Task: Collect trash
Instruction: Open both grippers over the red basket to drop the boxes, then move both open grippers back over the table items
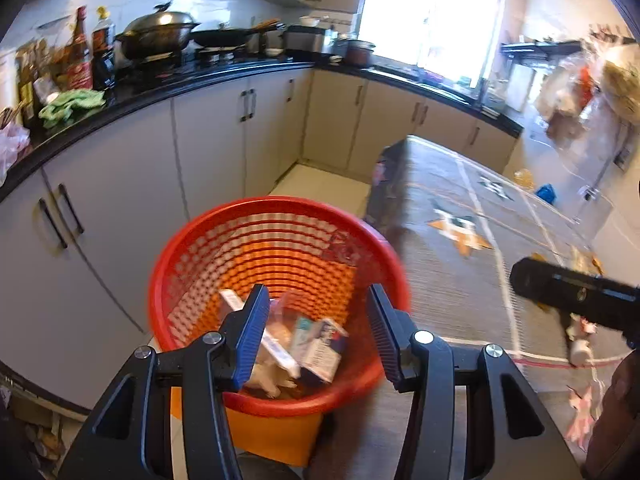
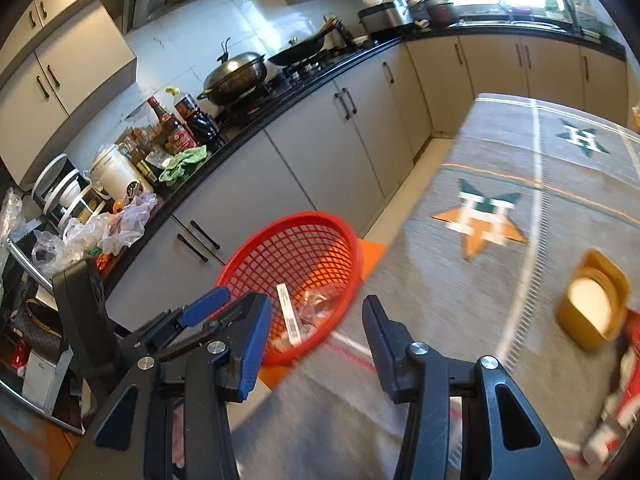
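A red mesh basket point(image 1: 280, 202) stands on the floor by the cabinets. It holds a white strip point(image 1: 276, 350), a printed carton point(image 1: 320, 350) and clear plastic. My left gripper point(image 1: 318, 292) hangs open over the basket's near rim, with nothing between its pads. My right gripper point(image 2: 316, 300) is open and empty too, above the carpet just right of the basket point(image 2: 280, 220). A yellow cup point(image 2: 592, 304) lies on its side on the carpet, and a red and white wrapper point(image 2: 624, 400) lies near it. Pink and white scraps point(image 1: 582, 416) lie on the carpet at the right.
Grey cabinets point(image 1: 120, 208) under a black countertop point(image 1: 132, 100) run along the left and far side. Woks, bottles and a green cloth point(image 1: 72, 104) sit on the counter. A patterned grey carpet point(image 2: 500, 280) covers the floor to the right. A dark box point(image 1: 384, 184) stands beyond the basket.
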A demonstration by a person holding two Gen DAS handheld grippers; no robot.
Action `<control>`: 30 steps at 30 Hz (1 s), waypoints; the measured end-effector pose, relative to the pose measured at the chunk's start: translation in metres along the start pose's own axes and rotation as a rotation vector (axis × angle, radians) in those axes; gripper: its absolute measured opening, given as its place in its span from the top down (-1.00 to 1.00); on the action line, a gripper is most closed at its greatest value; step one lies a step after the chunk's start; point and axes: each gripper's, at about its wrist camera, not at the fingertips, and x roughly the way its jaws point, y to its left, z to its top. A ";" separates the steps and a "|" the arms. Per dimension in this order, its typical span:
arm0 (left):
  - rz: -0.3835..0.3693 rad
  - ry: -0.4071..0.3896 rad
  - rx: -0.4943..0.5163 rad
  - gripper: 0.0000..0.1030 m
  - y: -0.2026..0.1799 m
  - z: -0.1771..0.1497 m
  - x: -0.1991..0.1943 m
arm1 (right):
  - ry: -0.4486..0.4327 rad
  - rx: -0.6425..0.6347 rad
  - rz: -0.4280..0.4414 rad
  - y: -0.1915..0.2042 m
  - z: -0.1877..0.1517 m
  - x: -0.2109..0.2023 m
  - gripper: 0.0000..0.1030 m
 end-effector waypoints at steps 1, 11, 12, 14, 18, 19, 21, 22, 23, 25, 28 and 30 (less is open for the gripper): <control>-0.008 -0.001 0.007 0.04 -0.007 -0.001 -0.002 | -0.007 0.000 -0.005 -0.003 -0.004 -0.007 0.01; -0.109 0.039 0.148 0.03 -0.101 -0.021 -0.005 | -0.087 0.051 -0.071 -0.053 -0.035 -0.081 0.01; -0.120 0.045 0.167 0.03 -0.112 -0.023 -0.005 | -0.099 0.058 -0.082 -0.059 -0.038 -0.090 -0.01; -0.140 0.057 0.203 0.03 -0.134 -0.028 -0.005 | -0.123 0.081 -0.099 -0.075 -0.044 -0.108 -0.05; -0.167 0.076 0.257 -0.01 -0.167 -0.035 -0.005 | -0.155 0.122 -0.153 -0.108 -0.052 -0.140 -0.05; -0.173 0.082 0.269 -0.05 -0.175 -0.036 -0.004 | -0.167 0.131 -0.169 -0.116 -0.053 -0.147 -0.05; -0.175 0.093 0.292 -0.05 -0.189 -0.037 -0.003 | -0.199 0.167 -0.202 -0.136 -0.053 -0.165 -0.05; -0.176 0.097 0.300 -0.06 -0.193 -0.037 -0.003 | -0.214 0.186 -0.212 -0.147 -0.052 -0.175 -0.05; -0.178 0.103 0.307 -0.06 -0.198 -0.035 -0.001 | -0.234 0.210 -0.227 -0.161 -0.050 -0.186 -0.05; -0.182 0.119 0.311 -0.06 -0.209 -0.029 0.003 | -0.261 0.251 -0.260 -0.181 -0.045 -0.200 -0.05; -0.177 0.135 0.309 -0.06 -0.217 -0.016 0.011 | -0.283 0.304 -0.310 -0.220 -0.035 -0.215 -0.05; -0.167 0.152 0.299 -0.06 -0.223 -0.006 0.021 | -0.284 0.325 -0.324 -0.241 -0.029 -0.218 -0.05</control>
